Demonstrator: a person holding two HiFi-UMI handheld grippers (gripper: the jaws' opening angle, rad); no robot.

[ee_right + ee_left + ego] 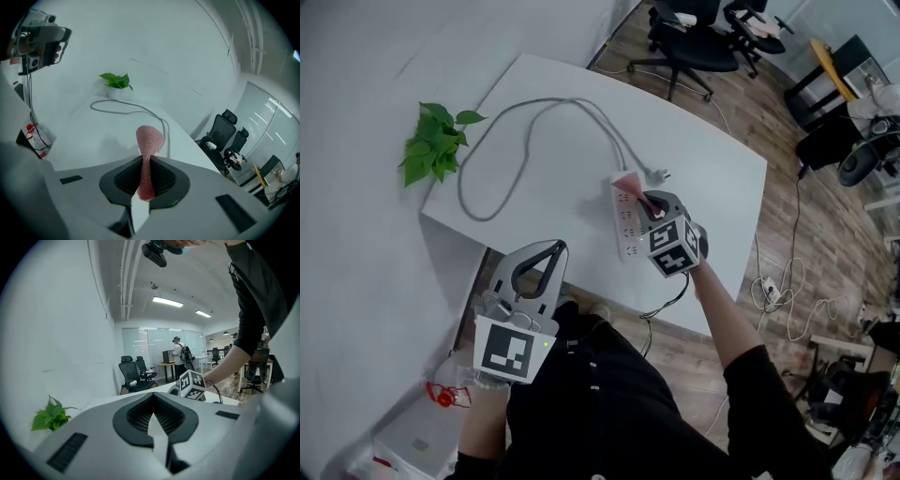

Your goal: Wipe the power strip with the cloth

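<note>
A white power strip (625,220) lies near the table's front right, and its grey cable (525,127) loops away to the back left. My right gripper (650,201) hangs over the strip's far half, shut on a pink cloth (629,182) that fans out onto the strip's far end. In the right gripper view the cloth (149,140) is pinched upright between the jaws of the right gripper (147,161); the strip is hidden under the gripper body. My left gripper (553,250) hovers at the table's front edge, left of the strip, shut and holding nothing (152,398).
A small green plant (436,141) stands at the white table's (553,187) left edge. Office chairs (694,37) and floor cables (783,291) lie beyond and right of the table. A white box with a red object (442,394) sits below left. A person (179,355) stands far off.
</note>
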